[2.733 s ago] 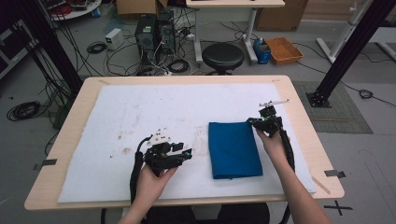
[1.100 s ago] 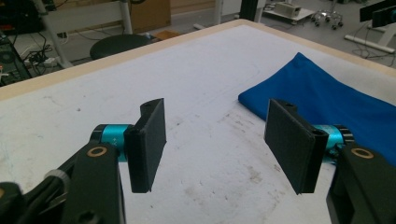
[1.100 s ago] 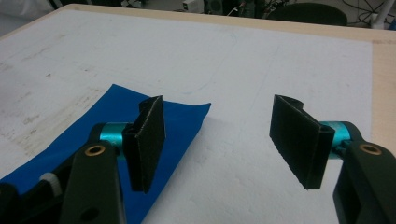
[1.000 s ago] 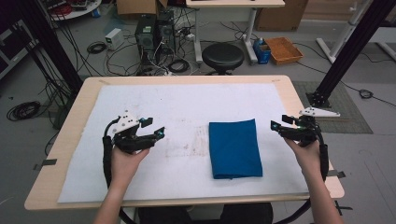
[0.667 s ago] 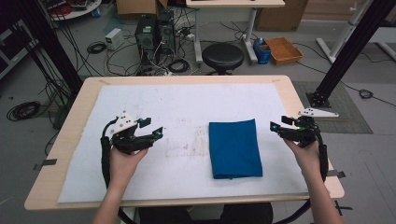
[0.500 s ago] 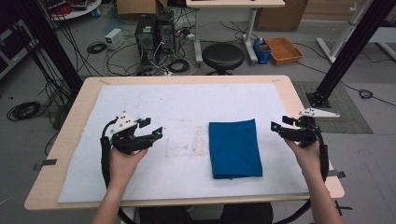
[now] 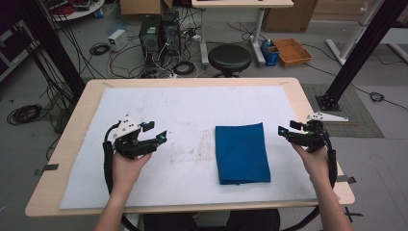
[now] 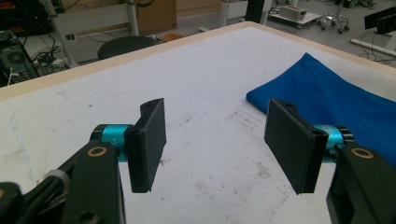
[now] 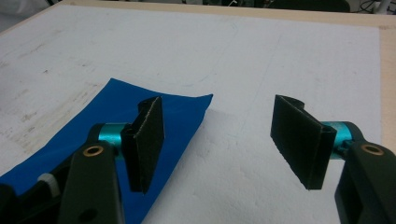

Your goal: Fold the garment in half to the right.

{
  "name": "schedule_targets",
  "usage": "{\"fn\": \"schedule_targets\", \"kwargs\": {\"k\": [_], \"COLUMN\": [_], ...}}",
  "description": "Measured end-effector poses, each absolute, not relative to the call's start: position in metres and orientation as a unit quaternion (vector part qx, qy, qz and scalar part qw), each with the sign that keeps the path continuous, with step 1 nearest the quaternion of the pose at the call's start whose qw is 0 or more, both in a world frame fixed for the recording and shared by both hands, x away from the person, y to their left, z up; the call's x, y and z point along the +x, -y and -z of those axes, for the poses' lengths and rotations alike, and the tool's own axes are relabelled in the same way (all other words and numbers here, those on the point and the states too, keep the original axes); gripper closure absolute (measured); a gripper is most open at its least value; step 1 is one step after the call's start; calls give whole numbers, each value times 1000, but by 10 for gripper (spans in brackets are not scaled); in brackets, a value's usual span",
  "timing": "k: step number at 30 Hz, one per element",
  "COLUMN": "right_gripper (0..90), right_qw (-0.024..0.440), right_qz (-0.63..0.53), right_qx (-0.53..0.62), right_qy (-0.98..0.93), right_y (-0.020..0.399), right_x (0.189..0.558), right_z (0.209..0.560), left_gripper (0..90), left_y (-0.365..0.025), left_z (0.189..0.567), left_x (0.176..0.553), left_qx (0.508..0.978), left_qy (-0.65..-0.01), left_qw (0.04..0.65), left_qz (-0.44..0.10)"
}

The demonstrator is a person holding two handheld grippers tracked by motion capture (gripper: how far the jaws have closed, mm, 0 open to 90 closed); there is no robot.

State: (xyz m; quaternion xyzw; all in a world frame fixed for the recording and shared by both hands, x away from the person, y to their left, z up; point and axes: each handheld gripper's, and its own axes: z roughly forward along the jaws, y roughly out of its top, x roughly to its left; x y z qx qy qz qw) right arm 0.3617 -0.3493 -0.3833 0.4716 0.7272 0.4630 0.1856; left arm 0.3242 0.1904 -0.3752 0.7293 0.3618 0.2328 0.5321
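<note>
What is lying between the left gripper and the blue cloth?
Nothing but bare white mat, smudged with dirt, between the left gripper and the blue cloth; the high view shows it.

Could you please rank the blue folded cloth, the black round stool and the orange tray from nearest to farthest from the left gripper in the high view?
From the left gripper:
1. Blue folded cloth, on the table toward the right gripper's side.
2. Black round stool, beyond the table's far edge.
3. Orange tray, on the floor, far right.

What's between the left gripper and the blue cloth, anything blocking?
Nothing visible. The left gripper, jaws open and empty, sits left of the folded blue cloth; between them lies only bare, stained white table cover. The right gripper, also open, sits just right of the cloth, equally unobstructed.
</note>
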Motion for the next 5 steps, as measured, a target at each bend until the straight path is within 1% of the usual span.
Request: {"fn": "schedule_targets", "kwargs": {"k": [5], "right_gripper": [341], "right_qw": [187], "right_qz": [-463], "right_qx": [471], "right_qy": [-728], "right_y": [348], "right_x": [363], "right_z": [384], "left_gripper": [388], "left_y": [-192], "left_z": [376], "left_x": [326], "left_qx": [729], "left_qy": [-364], "left_qw": [530], "left_qz": [-235]}}
